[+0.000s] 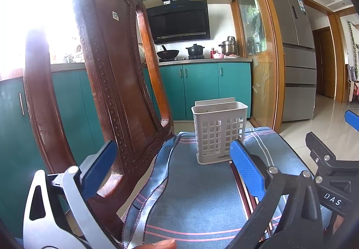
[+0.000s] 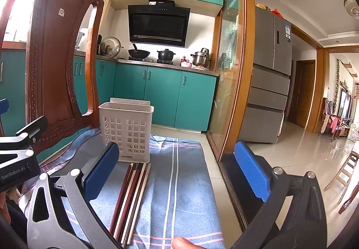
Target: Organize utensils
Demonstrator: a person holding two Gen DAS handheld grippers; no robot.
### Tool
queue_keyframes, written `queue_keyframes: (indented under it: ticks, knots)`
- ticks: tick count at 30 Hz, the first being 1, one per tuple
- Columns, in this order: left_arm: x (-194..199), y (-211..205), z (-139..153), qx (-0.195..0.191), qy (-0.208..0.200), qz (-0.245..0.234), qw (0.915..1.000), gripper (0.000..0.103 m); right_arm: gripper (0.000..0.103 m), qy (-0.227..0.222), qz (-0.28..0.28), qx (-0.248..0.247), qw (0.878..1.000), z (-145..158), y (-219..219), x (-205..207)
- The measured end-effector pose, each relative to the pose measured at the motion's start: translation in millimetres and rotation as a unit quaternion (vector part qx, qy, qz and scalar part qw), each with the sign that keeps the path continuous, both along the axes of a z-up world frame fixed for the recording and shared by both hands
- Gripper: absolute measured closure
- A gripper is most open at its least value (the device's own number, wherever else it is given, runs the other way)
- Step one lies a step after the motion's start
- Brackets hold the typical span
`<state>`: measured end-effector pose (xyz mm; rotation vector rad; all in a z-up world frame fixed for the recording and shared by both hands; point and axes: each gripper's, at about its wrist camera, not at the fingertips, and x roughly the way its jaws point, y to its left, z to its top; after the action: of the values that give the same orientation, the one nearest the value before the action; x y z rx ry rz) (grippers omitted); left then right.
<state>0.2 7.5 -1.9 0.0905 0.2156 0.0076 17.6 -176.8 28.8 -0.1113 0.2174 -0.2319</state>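
Several thin, stiff chopsticks [image 2: 132,199] lie flat beside the basket [image 2: 126,130]; both tools [image 2: 177,172] [image 1: 175,170] gape wide, so pinch one mid-stick.

The tall carved brown wooden chair back [image 2: 58,51] stands close on the left and blocks that side. The white plastic basket with square holes [image 2: 126,130] stands upright at the far end of the blue striped cloth [image 2: 179,181], and its top is open. A bunch of long dark red and cream chopsticks [image 2: 132,199] lies flat in front of it (their far ends nearly touch the basket). The cloth to the right is bare. The left gripper [image 1: 172,170] has wide open jaws, the chair back just beside its left finger.
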Motion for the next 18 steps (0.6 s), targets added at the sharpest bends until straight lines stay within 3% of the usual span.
queue_keyframes:
  ticks: [18]
  knots:
    - [4.3,0.7,1.7,-0.004,0.006,0.001,1.0,0.003,0.003,0.001,-0.012,0.014,1.0,0.1,-4.7,2.5]
